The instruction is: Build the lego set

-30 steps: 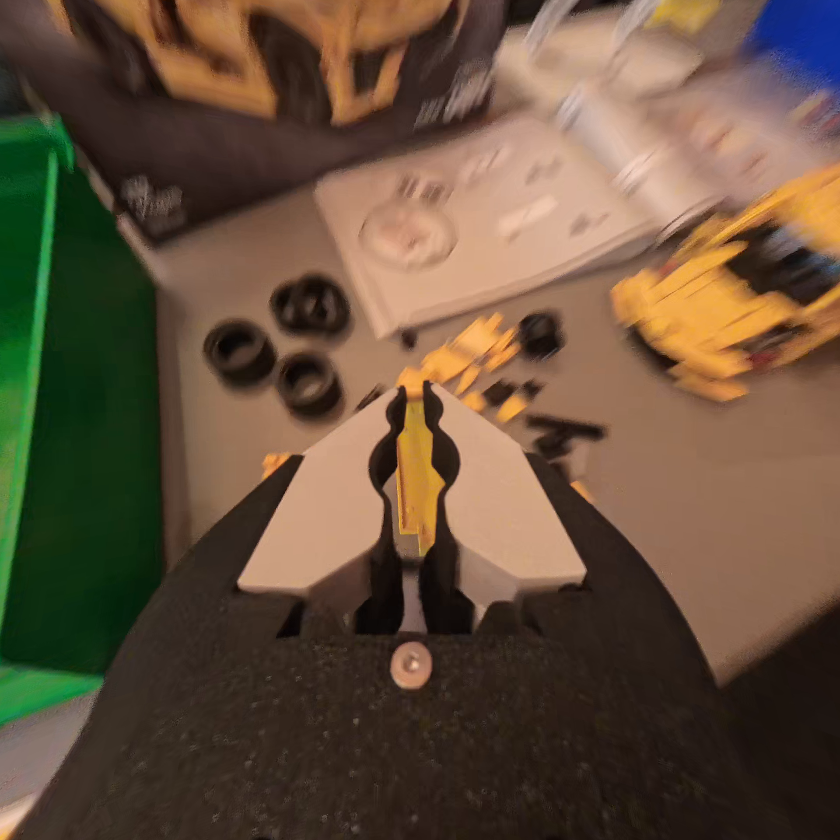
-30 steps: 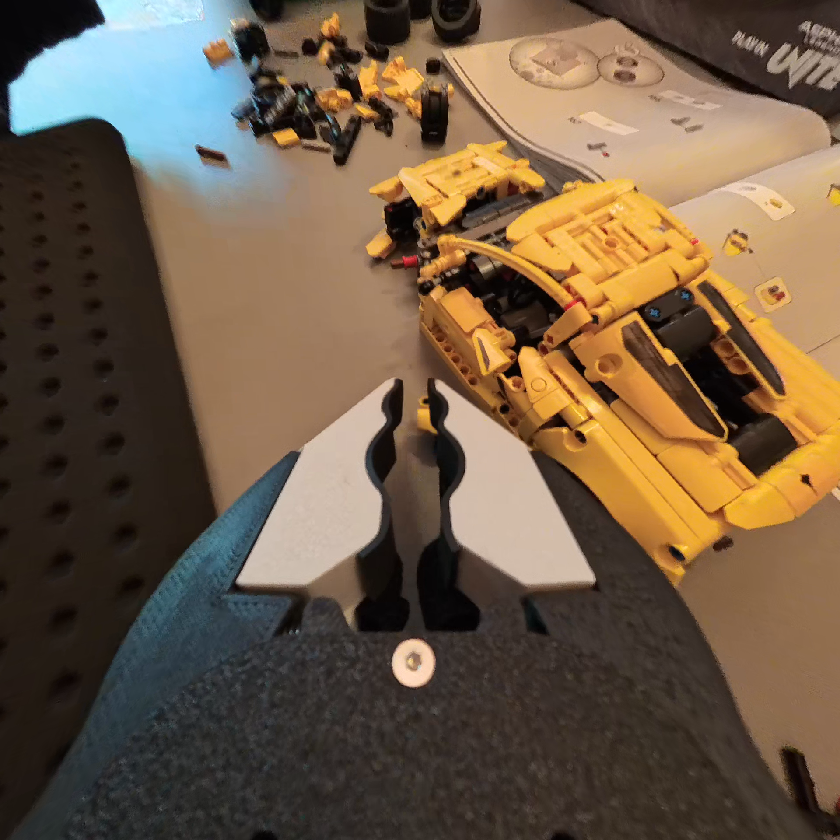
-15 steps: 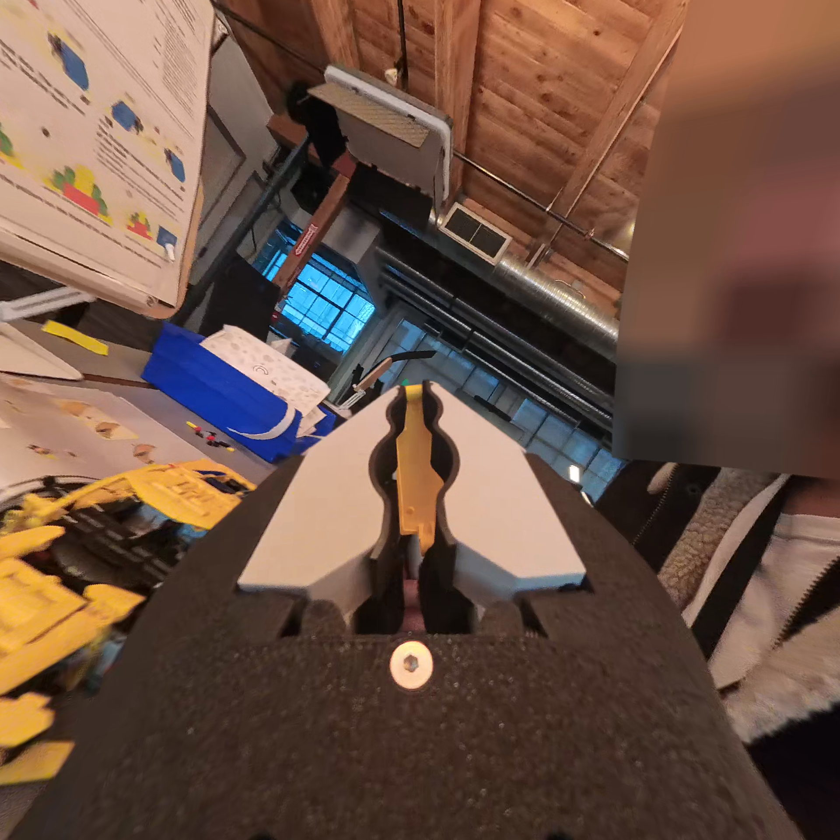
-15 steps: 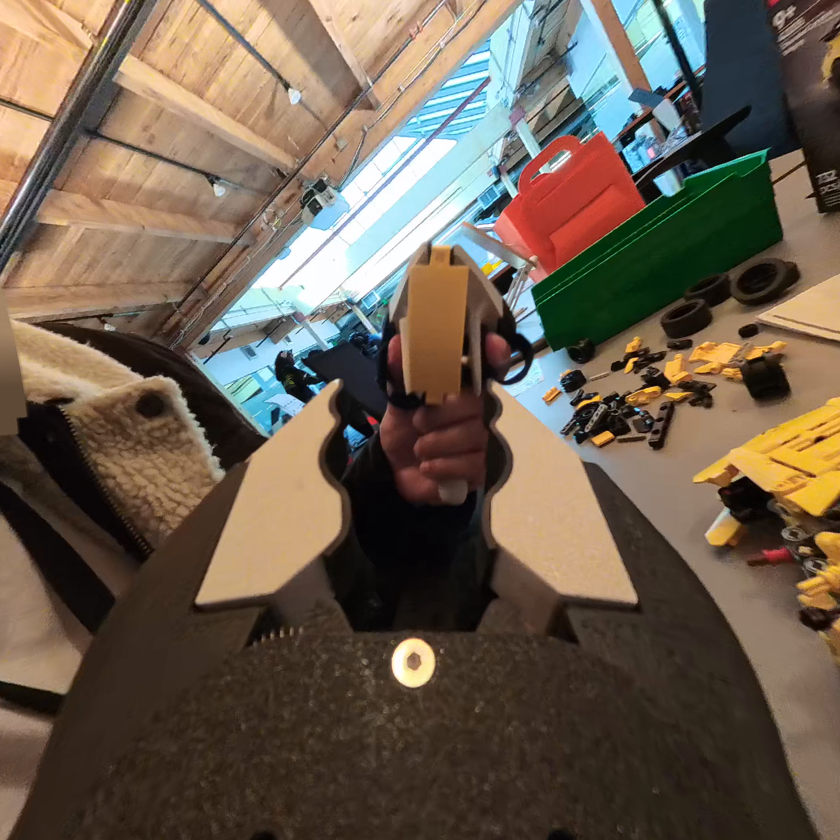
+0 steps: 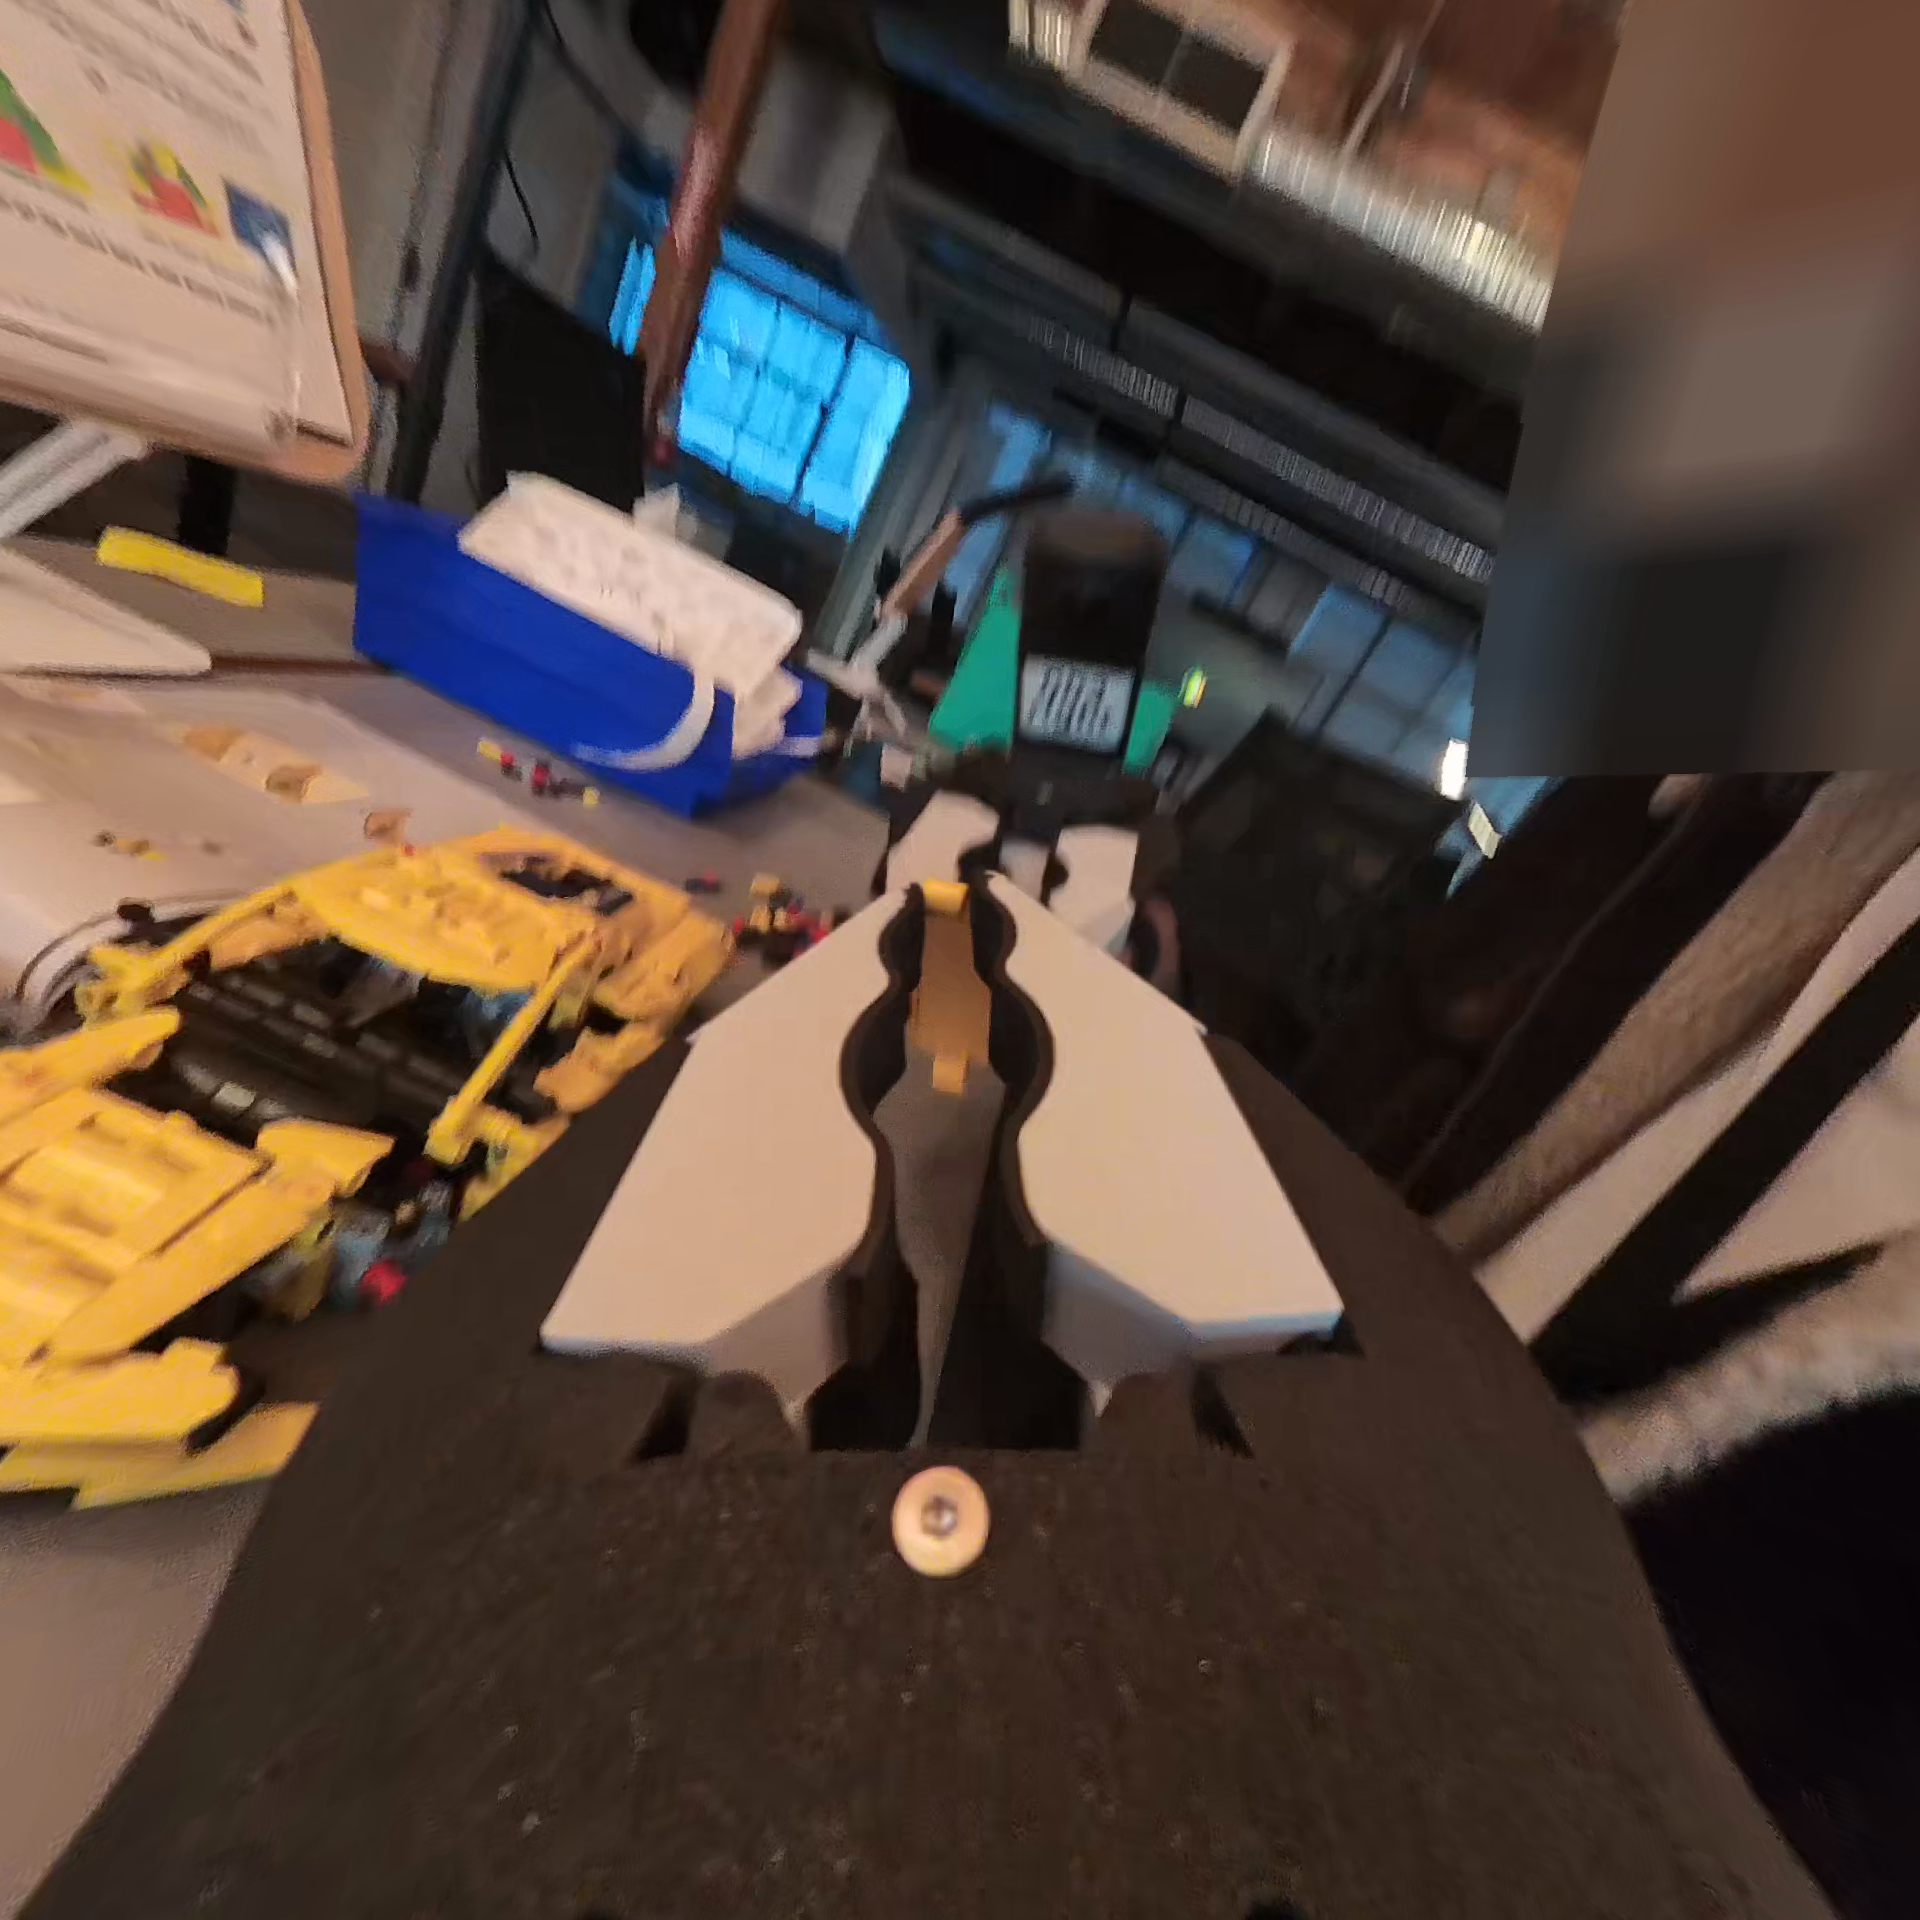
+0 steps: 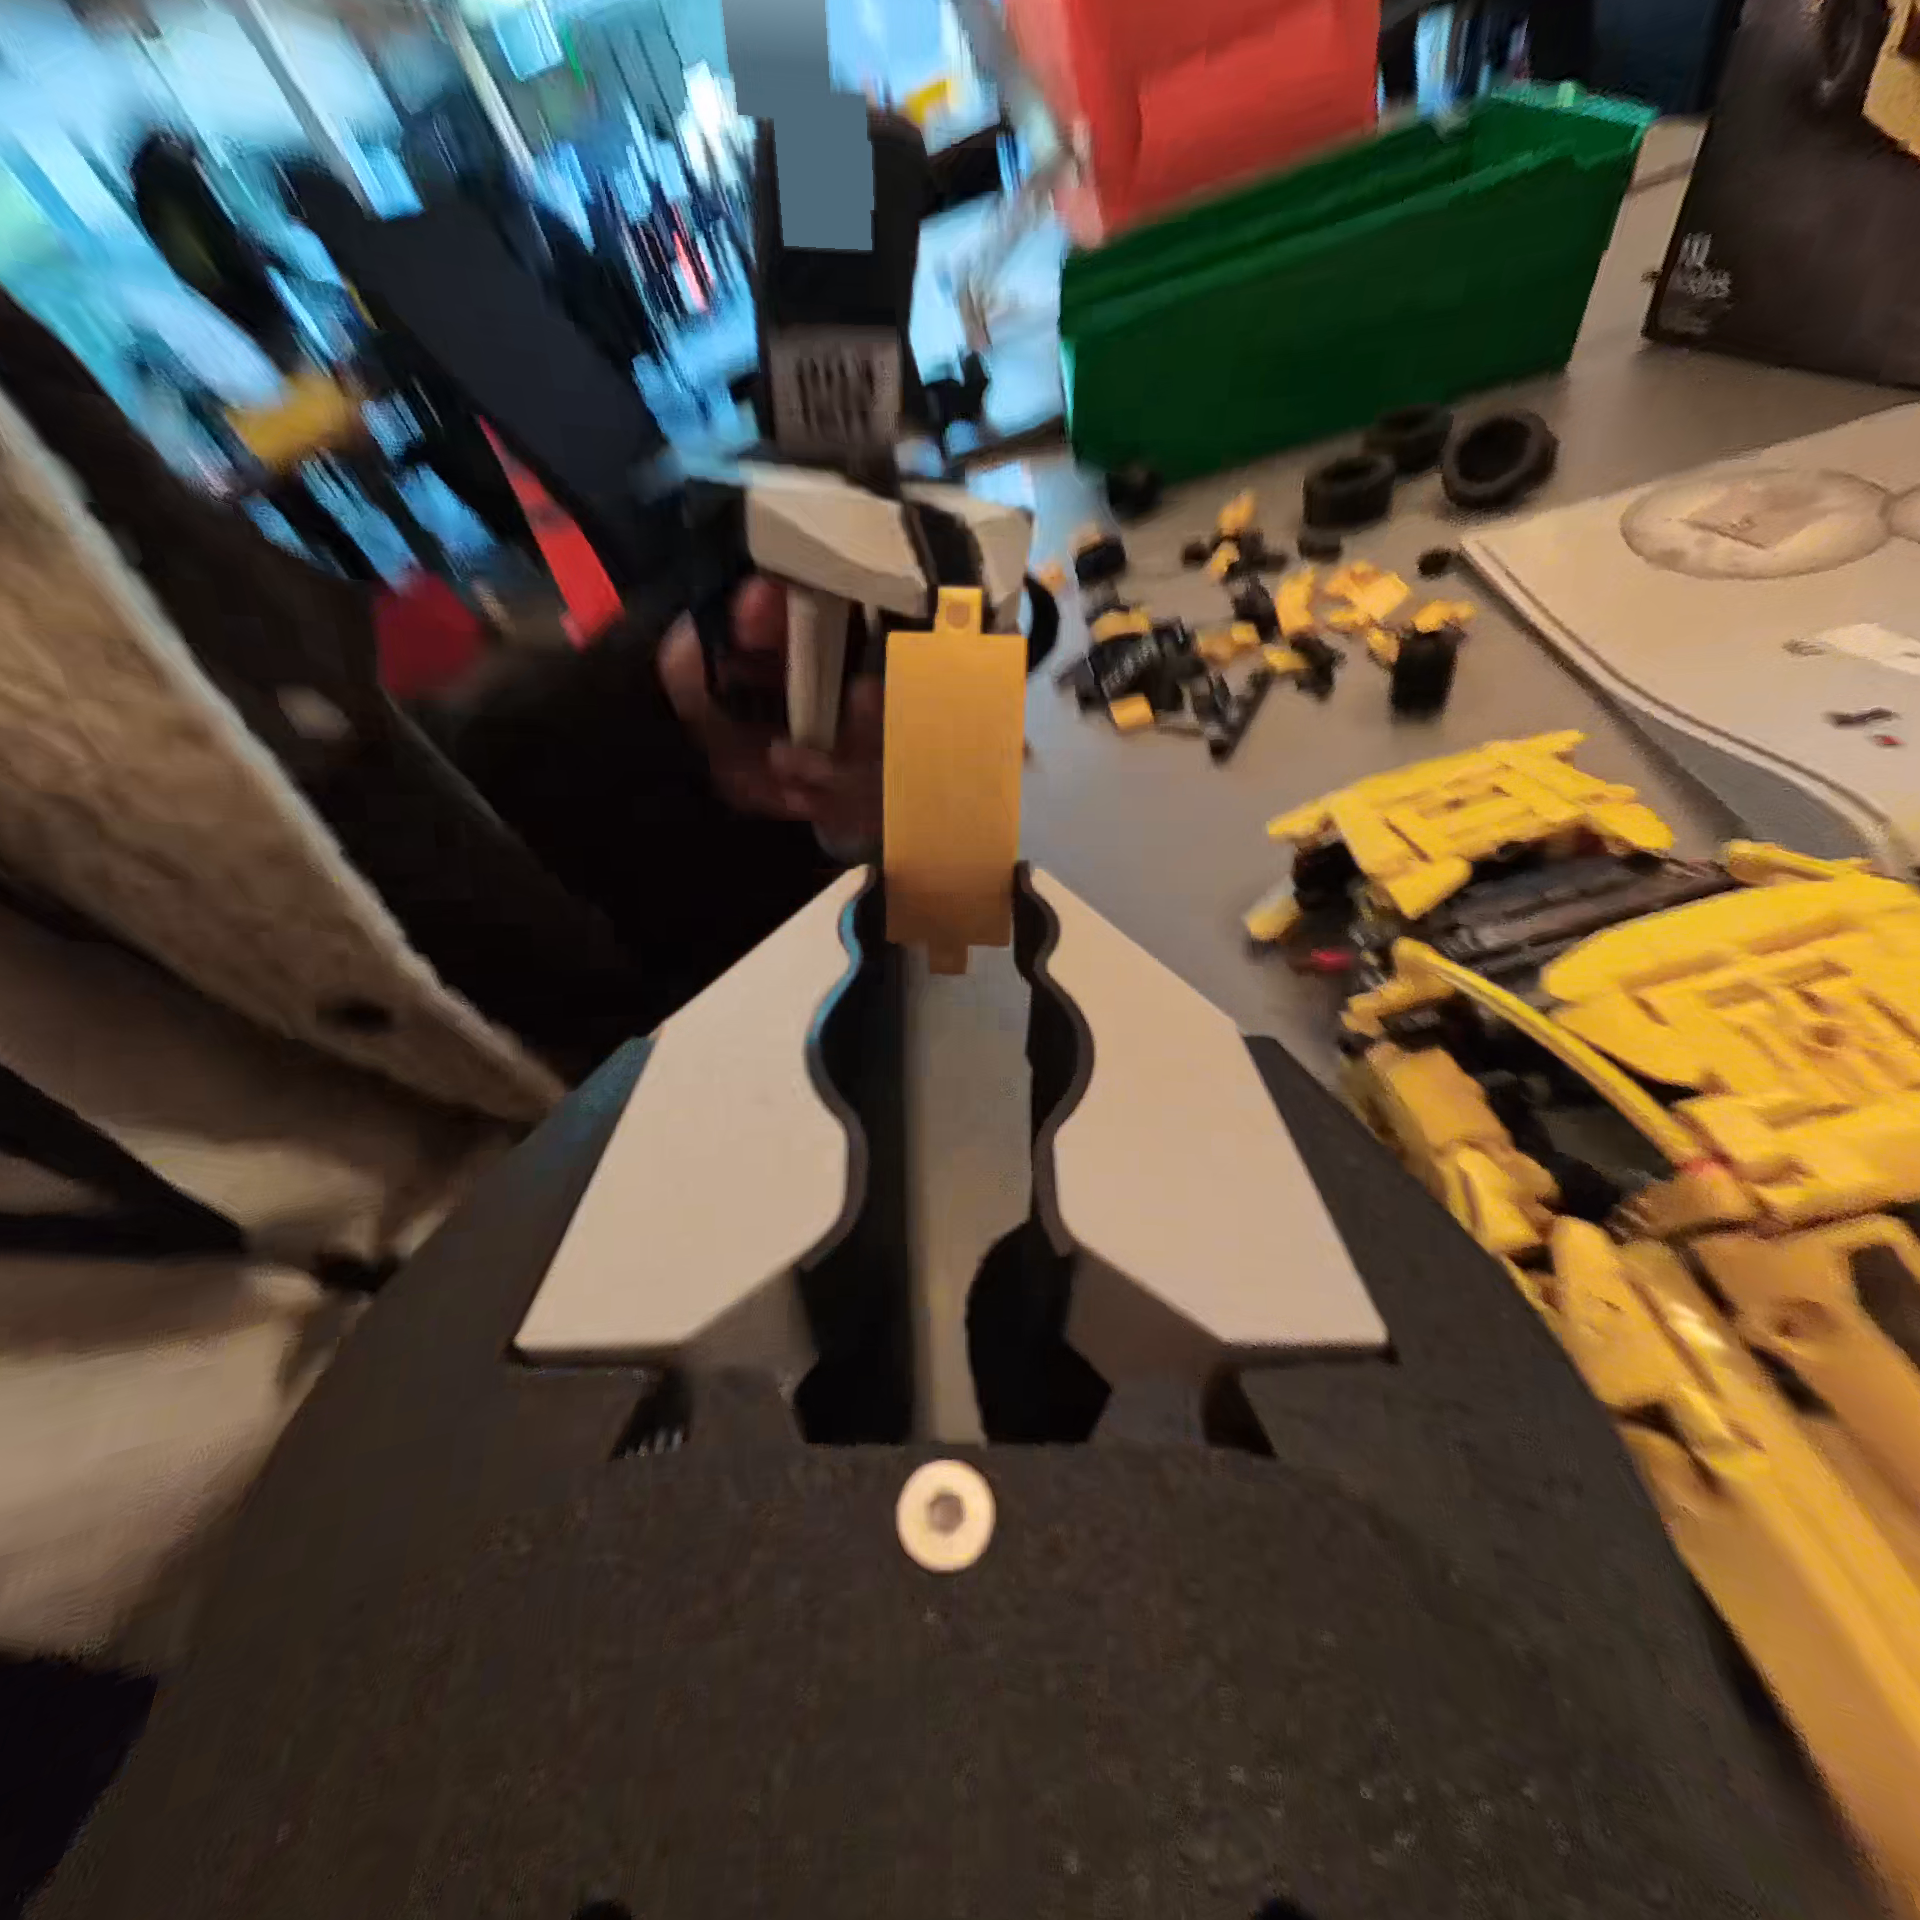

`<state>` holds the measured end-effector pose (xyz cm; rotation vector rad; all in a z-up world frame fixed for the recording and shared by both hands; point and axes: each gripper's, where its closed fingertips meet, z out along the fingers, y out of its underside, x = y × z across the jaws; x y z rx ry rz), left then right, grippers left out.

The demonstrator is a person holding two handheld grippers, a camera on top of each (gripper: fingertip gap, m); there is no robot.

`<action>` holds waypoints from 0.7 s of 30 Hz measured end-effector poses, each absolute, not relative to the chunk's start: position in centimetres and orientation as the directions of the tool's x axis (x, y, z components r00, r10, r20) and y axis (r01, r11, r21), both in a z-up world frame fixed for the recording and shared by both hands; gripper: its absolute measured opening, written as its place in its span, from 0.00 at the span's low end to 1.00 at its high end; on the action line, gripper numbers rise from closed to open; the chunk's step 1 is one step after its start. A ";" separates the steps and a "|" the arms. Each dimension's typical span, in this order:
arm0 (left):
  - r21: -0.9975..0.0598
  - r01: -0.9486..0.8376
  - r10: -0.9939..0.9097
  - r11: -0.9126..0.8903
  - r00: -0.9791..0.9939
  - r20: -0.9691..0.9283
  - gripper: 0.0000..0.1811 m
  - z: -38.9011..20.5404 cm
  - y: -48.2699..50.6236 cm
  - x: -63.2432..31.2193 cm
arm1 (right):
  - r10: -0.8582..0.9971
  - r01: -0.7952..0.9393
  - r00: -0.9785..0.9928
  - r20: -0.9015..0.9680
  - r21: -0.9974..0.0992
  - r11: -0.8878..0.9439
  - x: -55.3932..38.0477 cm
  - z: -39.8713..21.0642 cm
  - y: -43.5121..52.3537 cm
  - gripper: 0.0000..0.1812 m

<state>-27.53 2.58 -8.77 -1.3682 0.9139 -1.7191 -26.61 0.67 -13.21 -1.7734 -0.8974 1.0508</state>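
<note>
A flat yellow Lego panel point(image 6: 951, 769) is held in the air between both grippers. My right gripper point(image 6: 948, 883) is shut across the width of its near end. My left gripper point(image 6: 935, 582) faces it and pinches the far end by its tab. In the left wrist view the panel point(image 5: 951, 987) sits between the fingertips of my left gripper point(image 5: 948, 904), with the right gripper point(image 5: 997, 862) just beyond. The partly built yellow car point(image 6: 1662, 1039) lies on the grey table point(image 6: 1143, 810) to the right; it also shows in the left wrist view point(image 5: 312, 1060).
Loose yellow and black parts point(image 6: 1268, 634) and black tyres point(image 6: 1455, 468) lie behind the car, before a green bin point(image 6: 1330, 301). An open instruction booklet point(image 6: 1714, 582) and a black box point(image 6: 1808, 208) are at the right. A blue bin point(image 5: 540, 665) stands past the car. The person's jacket is close by. Left tips to right tips: about 5 cm.
Both grippers lifted off the table and turned to face each other. The right gripper, wide open half a second ago, has closed onto the panel that the left holds.
</note>
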 end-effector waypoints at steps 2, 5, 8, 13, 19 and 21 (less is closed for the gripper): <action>-0.919 -0.074 -0.912 -0.388 -0.112 0.394 0.04 -11.9 1.8 -27.9 | 0.907 0.400 0.402 -0.125 -0.867 -0.297 -25.5 -15.5 0.0 0.12; -0.942 -0.229 -0.970 -0.244 0.060 0.236 0.06 -15.6 3.8 -29.6 | 0.927 0.750 0.369 0.070 -0.611 -0.253 -22.8 -20.5 -0.2 0.13; -0.953 -0.189 -0.968 -0.238 0.122 0.218 0.07 -15.5 5.3 -31.1 | 0.954 0.852 0.299 0.025 -0.457 -0.255 -22.4 -22.4 -0.5 0.13; -0.971 -0.036 -0.958 -0.234 0.180 0.225 0.06 -13.9 6.5 -32.3 | 0.972 0.940 0.230 -0.038 -0.248 -0.232 -21.1 -25.2 -0.2 0.13; -0.970 -0.022 -0.949 -0.242 0.214 0.232 0.07 -14.3 7.3 -32.8 | 0.943 0.833 0.326 -0.067 -0.452 -0.320 -20.8 -23.4 0.7 0.15; -0.971 -0.026 -0.946 -0.237 0.233 0.224 0.07 -14.6 7.6 -32.8 | 0.890 0.673 0.444 -0.108 -0.616 -0.410 -20.0 -21.0 1.8 0.15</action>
